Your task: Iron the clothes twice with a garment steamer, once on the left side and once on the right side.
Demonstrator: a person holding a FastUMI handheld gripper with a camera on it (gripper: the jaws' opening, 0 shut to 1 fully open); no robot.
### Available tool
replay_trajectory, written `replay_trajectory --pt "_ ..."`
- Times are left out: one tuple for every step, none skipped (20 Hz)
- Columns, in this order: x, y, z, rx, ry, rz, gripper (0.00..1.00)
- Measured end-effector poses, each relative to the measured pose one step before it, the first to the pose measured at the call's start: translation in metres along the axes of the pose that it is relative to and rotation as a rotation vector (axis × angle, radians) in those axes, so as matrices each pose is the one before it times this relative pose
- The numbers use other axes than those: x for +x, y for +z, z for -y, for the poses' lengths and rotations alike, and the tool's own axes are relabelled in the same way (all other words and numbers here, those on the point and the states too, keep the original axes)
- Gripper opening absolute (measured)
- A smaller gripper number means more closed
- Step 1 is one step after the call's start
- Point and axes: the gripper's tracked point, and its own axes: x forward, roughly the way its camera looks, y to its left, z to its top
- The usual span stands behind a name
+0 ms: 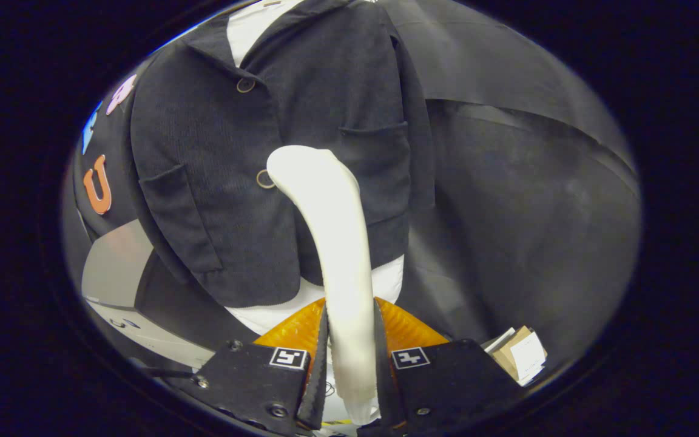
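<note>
The gripper [351,358] is clamped on the white curved plastic garment steamer [334,243], whose head hovers near the dark corduroy jacket's [301,103] middle; both passes seemingly remain.

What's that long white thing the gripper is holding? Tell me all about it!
It is the garment steamer, a smooth, glossy cream-white plastic wand. It stands upright between the fingers of the gripper, which press on its handle from both sides. It widens toward a rounded head that bends forward at the top, in front of the dark corduroy jacket near its middle button. Whether it touches the cloth is unclear.
</note>
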Motion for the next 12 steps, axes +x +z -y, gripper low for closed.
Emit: replay_trajectory --pt "0.00144 -0.0039 -0.00009 -0.00043 -0.00132 -0.00496 0.38" --pt "0.00105 -0.00194 -0.00028 0.00292 0.00092 -0.00365 0.38" --pt "0.00189 -0.00275 -0.00034 0.00213 0.00071 -0.00422 0.37" --pt "0.00169 -0.00314 0.0002 -0.00042 -0.00078 -0.00533 0.37" --pt "0.00184 -0.00504 0.00064 -0.00066 -0.00059 -0.00711 0.37" --pt "0.00167 -0.00464 0.00053 0.00012 0.00099 -0.00704 0.37" --pt "0.00209 -0.00501 0.00052 -0.00203 0.00166 -0.00858 0.37" --pt "0.00217 -0.00381 0.00046 -0.00264 0.00099 -0.00909 0.38" --pt "0.00134 -0.00392 0.00033 -0.00164 0.0007 -0.00981 0.38" --pt "0.00098 -0.00326 0.00044 -0.00021 0.0004 -0.00842 0.38" --pt "0.0005 -0.00304 -0.00122 0.00106 0.00216 -0.00477 0.38" --pt "0.00079 -0.00062 -0.00044 0.00101 0.00198 -0.00181 0.38"
